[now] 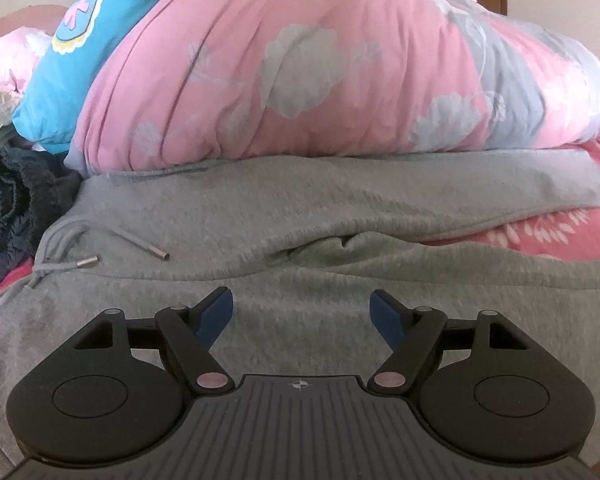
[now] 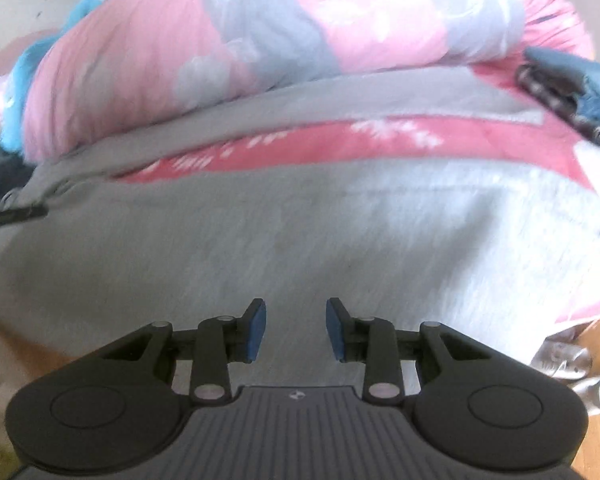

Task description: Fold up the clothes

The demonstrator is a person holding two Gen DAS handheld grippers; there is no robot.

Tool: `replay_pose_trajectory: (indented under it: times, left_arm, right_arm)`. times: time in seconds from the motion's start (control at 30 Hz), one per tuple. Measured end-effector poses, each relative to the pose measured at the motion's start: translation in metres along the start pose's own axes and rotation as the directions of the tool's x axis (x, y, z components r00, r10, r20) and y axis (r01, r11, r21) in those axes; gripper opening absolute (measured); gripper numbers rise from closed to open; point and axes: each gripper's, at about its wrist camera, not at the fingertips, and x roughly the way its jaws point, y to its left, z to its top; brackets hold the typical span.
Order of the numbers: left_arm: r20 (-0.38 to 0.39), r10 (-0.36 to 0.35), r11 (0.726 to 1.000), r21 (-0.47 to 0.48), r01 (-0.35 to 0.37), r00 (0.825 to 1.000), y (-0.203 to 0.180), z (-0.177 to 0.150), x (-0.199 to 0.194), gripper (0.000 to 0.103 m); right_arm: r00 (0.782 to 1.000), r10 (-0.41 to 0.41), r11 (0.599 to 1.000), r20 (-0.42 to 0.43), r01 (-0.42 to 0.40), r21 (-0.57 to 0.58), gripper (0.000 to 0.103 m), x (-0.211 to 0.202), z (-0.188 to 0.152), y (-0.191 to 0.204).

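Grey sweatpants (image 1: 260, 216) lie spread flat on the bed, waistband to the left with a grey drawstring (image 1: 64, 248) ending in metal tips. Their two legs run to the right, with a gap of red sheet between them. My left gripper (image 1: 301, 300) is open and empty, just above the near part of the pants by the waist. The right wrist view is blurred; there the near leg (image 2: 300, 224) fills the middle. My right gripper (image 2: 296, 312) is open and empty above that leg.
A big pink floral duvet (image 1: 300, 68) is heaped behind the pants, with a blue pillow (image 1: 80, 40) on it. A dark knit garment (image 1: 16, 200) lies at the left. The sheet (image 1: 540, 236) is red with white flowers. A blue-grey garment (image 2: 572, 76) lies at the far right.
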Motion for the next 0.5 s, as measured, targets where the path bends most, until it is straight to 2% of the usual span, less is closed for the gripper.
replay_pose_trajectory:
  times: [0.13,0.27,0.33,0.43,0.5]
  left_arm:
    - [-0.020,0.005,1.000,0.003,-0.005,1.000,0.000,-0.002,0.003,0.076]
    - [-0.035,0.007,1.000,0.000,-0.007,0.999,0.001,-0.003,0.006,0.077]
    - [-0.041,0.011,1.000,0.003,-0.011,0.999,0.001,-0.004,0.007,0.078]
    - [-0.054,0.020,1.000,0.009,-0.019,0.998,0.000,-0.004,0.005,0.080]
    - [-0.065,0.022,1.000,0.010,-0.021,0.998,-0.001,-0.004,0.002,0.082]
  right_arm:
    - [0.998,-0.032,0.998,0.046,0.029,0.058,0.034,0.008,0.000,-0.019]
    - [0.989,-0.125,0.984,0.073,0.114,0.136,0.035,-0.009,-0.006,-0.038]
    - [0.983,-0.176,0.961,0.043,0.162,0.223,0.035,-0.018,-0.014,-0.056]
    - [0.978,-0.205,0.932,0.025,0.187,0.309,0.037,-0.027,-0.020,-0.068]
    - [0.977,-0.209,0.933,0.040,0.187,0.307,0.039,-0.029,-0.014,-0.062]
